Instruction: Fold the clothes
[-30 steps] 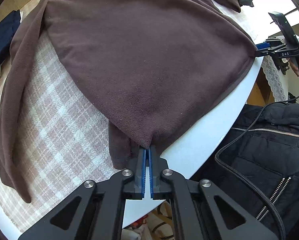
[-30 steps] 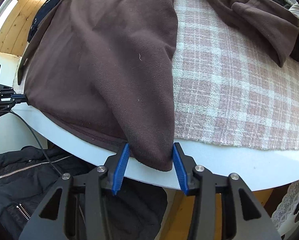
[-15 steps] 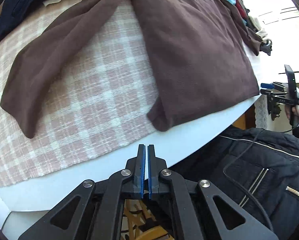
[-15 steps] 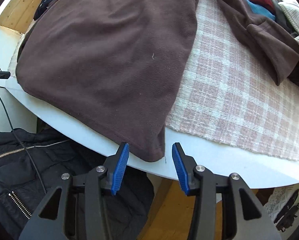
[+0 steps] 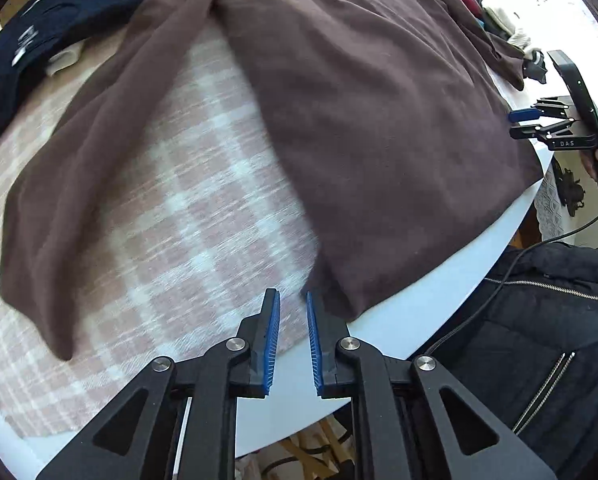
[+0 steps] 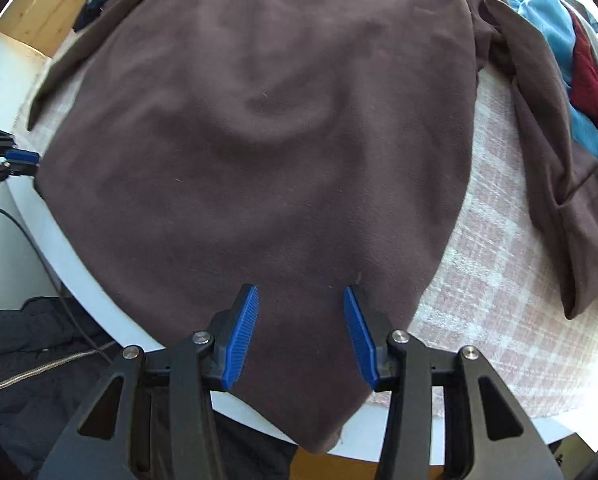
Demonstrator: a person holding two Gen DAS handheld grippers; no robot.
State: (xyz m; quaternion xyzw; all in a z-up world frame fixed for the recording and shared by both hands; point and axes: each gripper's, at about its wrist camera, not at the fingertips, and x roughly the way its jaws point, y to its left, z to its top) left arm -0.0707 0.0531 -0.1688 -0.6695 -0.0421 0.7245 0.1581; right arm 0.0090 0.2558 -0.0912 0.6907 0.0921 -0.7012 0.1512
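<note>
Both grippers have let go of the brown sweater's hem corners since a second ago, and the garment now lies spread flat.

Item, dark navy garment (image 5: 55, 28): far left beyond the left gripper, lying on the checked cloth (image 5: 187, 216); appears already folded, though that is a judgement.

Item, left sleeve (image 5: 99, 168) of the brown sweater (image 5: 363, 112): stretched out ahead and to the left of the left gripper, cuff nearest it, unfolded.

Item, left gripper (image 5: 293, 336): jaws opening, a narrow gap showing, nothing between them; the sweater's hem corner lies just ahead and to the right.

Item, sweater body: flat across the cloth and the white tabletop (image 5: 439, 300), hem running along the near edge.

Item, right gripper (image 6: 299, 332): spread about halfway, poised directly over the hem corner, pads clear of the fabric, pinching nothing.

Item, right sleeve (image 6: 555, 184): ahead and right of the right gripper, rumpled and doubled on itself.

Item, heap of unfolded clothes (image 6: 571, 72), blue and red among them: far right, beyond that sleeve.

Status: sweater laid out and smoothed; sleeves still to be turned in, body still to be folded; the heap awaits.
</note>
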